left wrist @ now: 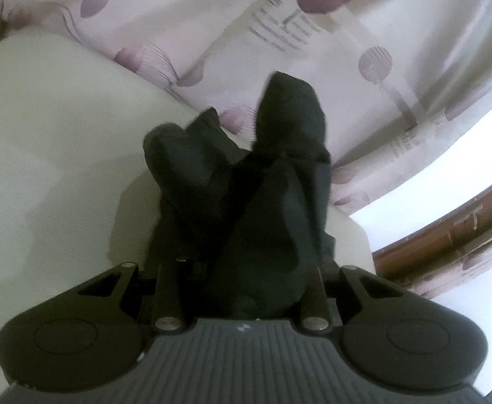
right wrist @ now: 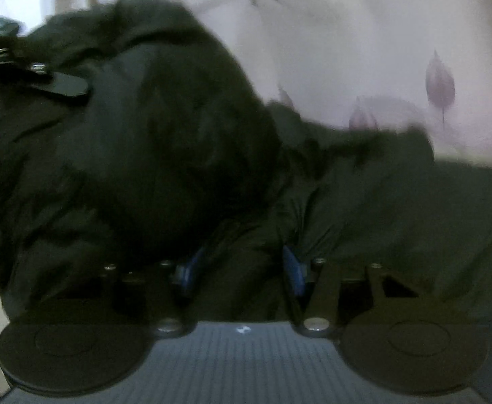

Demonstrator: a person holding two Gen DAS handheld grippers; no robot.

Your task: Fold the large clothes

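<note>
Tongs on the left (left wrist: 246, 235) pinch a bunch of the dark garment (left wrist: 262, 175) in mid-frame, while right tongs (right wrist: 242, 269) sit half open around it, grip unclear.

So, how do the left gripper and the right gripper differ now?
The left gripper is shut on the dark garment, bunched and raised; the right gripper has garment between its blue pads, grip unclear. Left view is sharp, right blurred. Both share one garment.
</note>
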